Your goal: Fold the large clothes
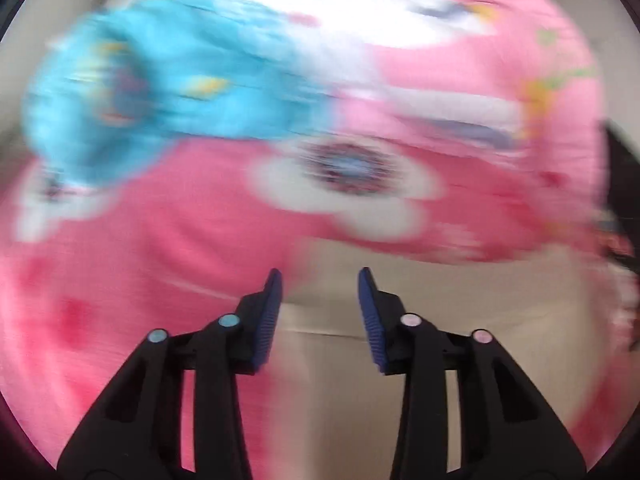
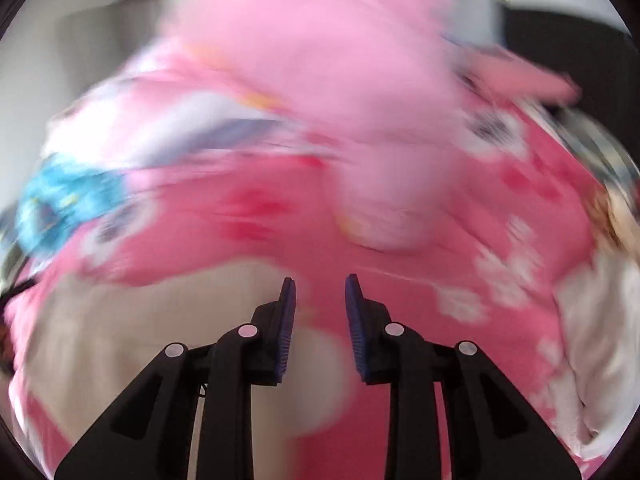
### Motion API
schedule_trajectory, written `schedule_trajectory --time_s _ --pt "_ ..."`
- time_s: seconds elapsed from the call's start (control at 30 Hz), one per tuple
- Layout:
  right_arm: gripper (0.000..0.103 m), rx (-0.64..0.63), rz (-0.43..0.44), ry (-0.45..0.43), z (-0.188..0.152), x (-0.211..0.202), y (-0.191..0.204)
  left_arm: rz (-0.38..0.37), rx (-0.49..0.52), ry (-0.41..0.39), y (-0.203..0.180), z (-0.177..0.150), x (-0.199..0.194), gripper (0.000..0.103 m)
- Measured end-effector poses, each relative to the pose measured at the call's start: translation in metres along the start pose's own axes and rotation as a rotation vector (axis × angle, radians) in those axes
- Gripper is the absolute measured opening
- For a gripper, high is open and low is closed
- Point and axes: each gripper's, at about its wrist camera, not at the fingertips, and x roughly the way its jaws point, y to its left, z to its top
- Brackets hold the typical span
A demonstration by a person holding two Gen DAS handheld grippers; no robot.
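Note:
A large pink garment [image 1: 168, 208] with white flower prints and a blue patch [image 1: 132, 92] lies bunched on a beige surface [image 1: 400, 300]. Both views are motion-blurred. My left gripper [image 1: 320, 280] is open and empty, its fingers over the garment's near edge and the bare surface. In the right wrist view the same pink garment [image 2: 400, 208] fills the frame, with a paler pink fold [image 2: 320, 60] heaped at the top. My right gripper [image 2: 320, 286] is open and empty, just above the garment's near edge.
White cloth [image 2: 600, 340] lies at the right edge of the right wrist view. A dark object [image 2: 568, 40] stands at the back right. Beige surface [image 2: 140, 320] shows at the lower left.

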Motion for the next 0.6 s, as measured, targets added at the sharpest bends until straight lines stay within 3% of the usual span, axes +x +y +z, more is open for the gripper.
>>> schedule_trajectory --time_s 0.07,0.1,0.13,0.17,0.2,0.23,0.27,0.33,0.37,0.4,0.43,0.5,0.6 --pt "0.027 -0.138 0.138 0.032 0.001 0.009 0.061 -0.164 -0.018 0.08 -0.03 -0.005 0.028 0.034" --pt "0.027 -0.179 0.182 0.05 -0.002 0.017 0.083 -0.205 -0.065 0.114 -0.034 -0.01 0.042 0.035" --pt "0.028 -0.205 0.196 0.073 -0.007 0.027 0.101 -0.196 -0.152 0.13 -0.031 -0.021 0.058 0.035" --pt "0.033 -0.209 0.197 0.135 -0.017 0.043 0.116 -0.187 -0.21 0.098 -0.024 -0.031 0.063 0.027" --pt "0.035 -0.199 0.182 0.23 -0.024 0.065 0.124 -0.182 -0.232 0.072 -0.018 -0.035 0.063 0.008" --pt "0.035 -0.163 0.16 0.261 -0.031 0.08 0.121 -0.174 -0.29 0.06 -0.005 -0.038 0.06 0.003" --pt "0.035 -0.132 0.174 0.263 -0.036 0.084 0.117 -0.19 -0.36 0.055 0.007 -0.041 0.055 0.003" --pt "0.035 -0.071 0.181 0.256 -0.04 0.075 0.104 -0.089 -0.402 0.025 0.011 -0.047 0.027 0.002" --pt "0.035 -0.055 0.074 0.237 -0.039 0.058 0.101 0.018 -0.338 -0.012 -0.004 -0.053 0.0 0.012" --pt "0.035 -0.071 0.024 0.215 -0.042 0.046 0.103 0.049 -0.266 -0.044 -0.019 -0.06 -0.016 0.029" --pt "0.036 -0.126 0.001 0.143 -0.05 0.014 0.108 0.066 -0.171 -0.086 -0.039 -0.073 -0.037 0.035" --pt "0.05 -0.175 0.058 0.066 -0.078 -0.029 0.114 0.109 -0.027 -0.124 -0.083 -0.111 -0.078 0.052" --pt "0.061 -0.228 0.108 0.048 -0.127 -0.075 0.119 0.077 0.034 -0.056 -0.13 -0.164 -0.098 0.062"
